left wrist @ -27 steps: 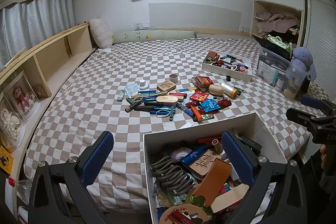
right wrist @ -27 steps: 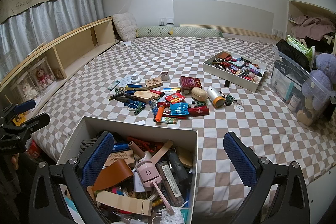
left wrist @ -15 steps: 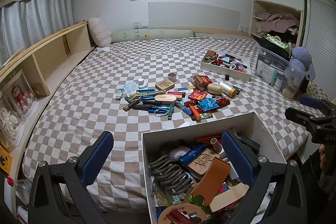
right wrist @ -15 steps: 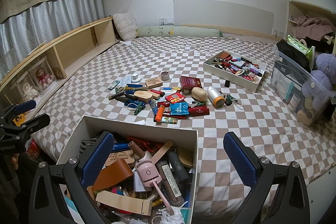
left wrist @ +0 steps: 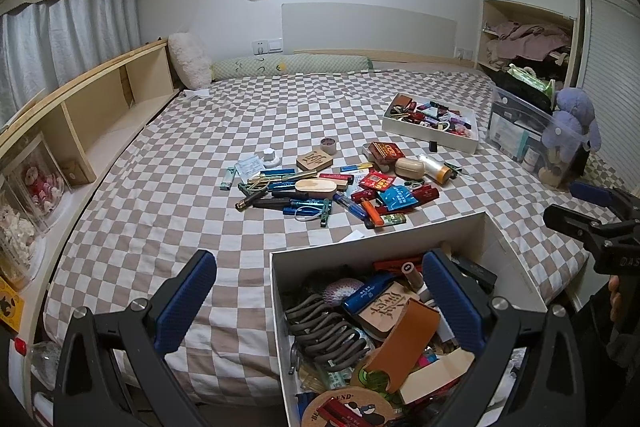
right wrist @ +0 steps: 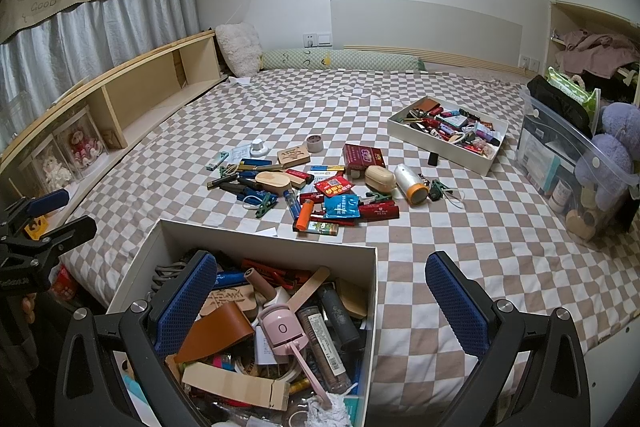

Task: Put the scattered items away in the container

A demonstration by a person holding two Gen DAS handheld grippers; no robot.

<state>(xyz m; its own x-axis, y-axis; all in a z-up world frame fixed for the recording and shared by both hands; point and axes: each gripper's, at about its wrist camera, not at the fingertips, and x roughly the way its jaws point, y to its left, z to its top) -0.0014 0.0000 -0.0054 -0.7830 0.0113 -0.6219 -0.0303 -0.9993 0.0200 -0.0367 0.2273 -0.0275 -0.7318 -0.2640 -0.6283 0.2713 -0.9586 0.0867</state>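
Note:
A pile of scattered small items (left wrist: 332,183) lies mid-bed: lighters, pens, packets, a red box, a wooden case; it shows in the right wrist view too (right wrist: 316,187). A white box (left wrist: 380,231) full of items stands at the bed's near edge, also in the right wrist view (right wrist: 264,239). My left gripper (left wrist: 320,291) is open and empty, over the box's left wall. My right gripper (right wrist: 322,291) is open and empty, over the box's right side. Each gripper shows in the other's view, the right one (left wrist: 592,215) and the left one (right wrist: 36,223).
A second white tray (left wrist: 432,135) of items sits at the far right of the checkered bed (left wrist: 168,195). A clear bin (left wrist: 532,135) with a purple plush stands right. A wooden shelf (left wrist: 88,119) runs along the left, pillows at the headboard.
The left wrist view has shifted slightly, the bed and box moving a little left in frame. The right gripper has not moved. Both stay open.

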